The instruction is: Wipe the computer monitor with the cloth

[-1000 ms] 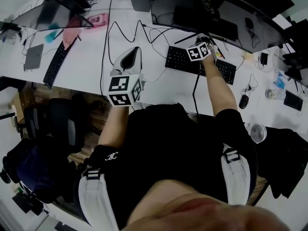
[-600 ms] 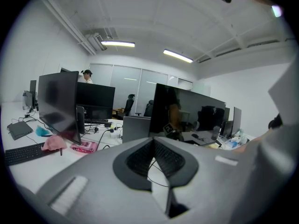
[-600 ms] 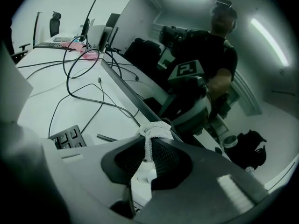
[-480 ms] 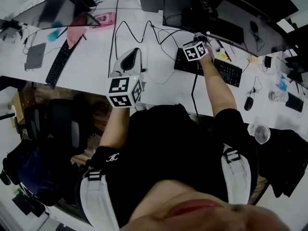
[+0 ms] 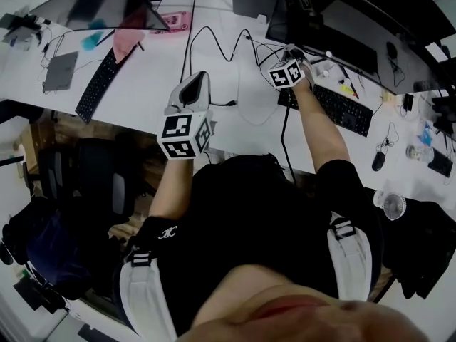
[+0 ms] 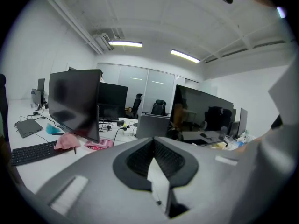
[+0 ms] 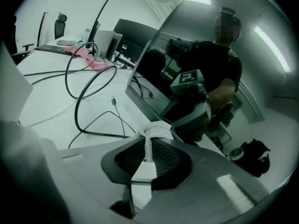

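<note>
While right gripper [image 7: 150, 141] pinches cloth [image 7: 156, 129], monitor [image 7: 196, 45] edge just beside, cables [image 7: 93, 134] left

The head view clearly shows two monitors, a dark monitor [image 5: 107, 2] upper left and a curved monitor [image 5: 356, 27] upper right, two keyboards, a left keyboard [image 5: 98, 85] and a right keyboard [image 5: 335, 109], one mouse [image 5: 377, 161], one small fan [image 5: 390, 206] and one white cloth [image 7: 154, 129].

On desk [image 5: 142, 84], keyboard [image 5: 333, 110] before monitor [image 7: 196, 36] — cloth [image 7: 156, 127] at monitor's lower edge (near left corner).
</note>
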